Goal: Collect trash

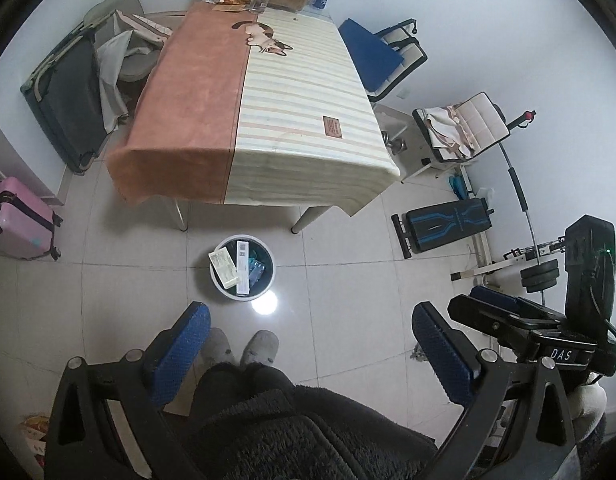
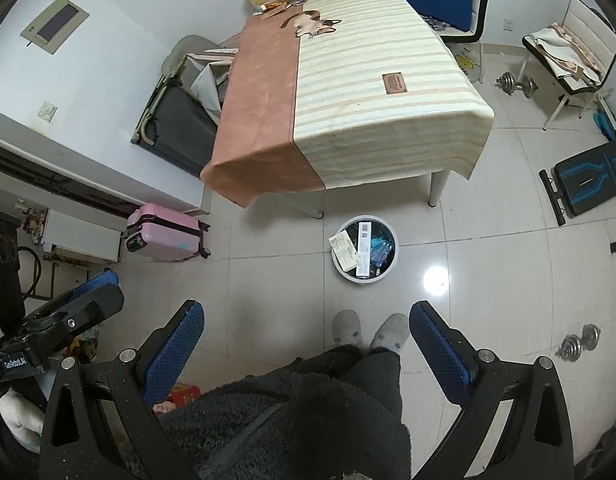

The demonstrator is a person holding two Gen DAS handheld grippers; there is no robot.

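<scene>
Both views are evenly and fairly brightly lit by cool indoor light from overhead, which shows as one round white glare spot on the glossy floor tiles (image 1: 264,303), just beside the trash bin (image 1: 242,268) on the side away from the bench (image 1: 263,112). In the right wrist view the same spot lies a little farther from the bin. Shadows are soft and weak; a faint dark patch sits under the bench near the bin. Heavy fisheye bending curves the bench edges and tile lines, and the corners fall to black. Detail stays sharp around the bin, softening slightly toward the rim.
</scene>
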